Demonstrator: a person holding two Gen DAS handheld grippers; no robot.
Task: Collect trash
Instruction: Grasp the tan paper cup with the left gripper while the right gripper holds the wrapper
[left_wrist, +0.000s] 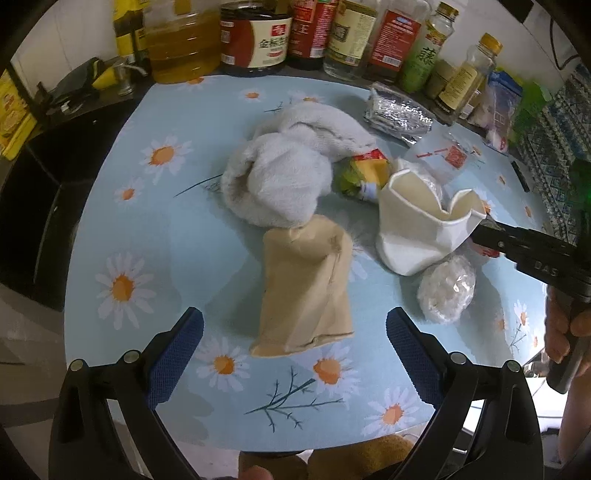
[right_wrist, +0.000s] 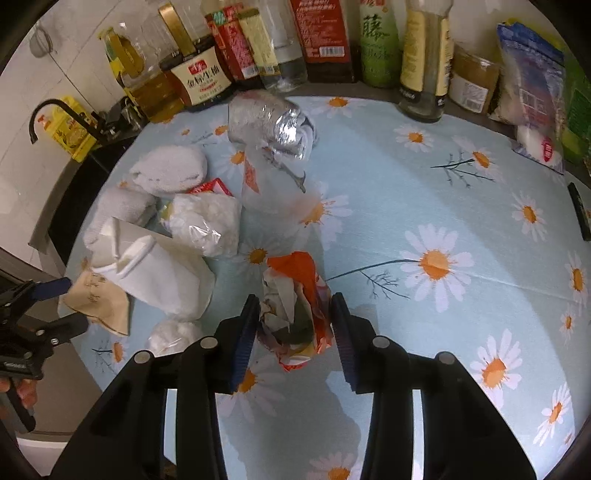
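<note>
Step in hand: picking trash off the daisy-print table. Left gripper hangs open over the tan paper sleeve, which lies flat between the pads near the table's near edge, untouched; judged next: drop and close on it. Right gripper is clamped on the crumpled orange wrapper, mid-table toward the near edge; judged next: lift clear. White paper cup lies tipped between the two grippers.

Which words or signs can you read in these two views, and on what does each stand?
"金标生抽": label of the dark sauce jar
"藤": the green bottle
"DAS": side of the right gripper, in the left wrist view
Other bottle labels: too blurred to read.
</note>
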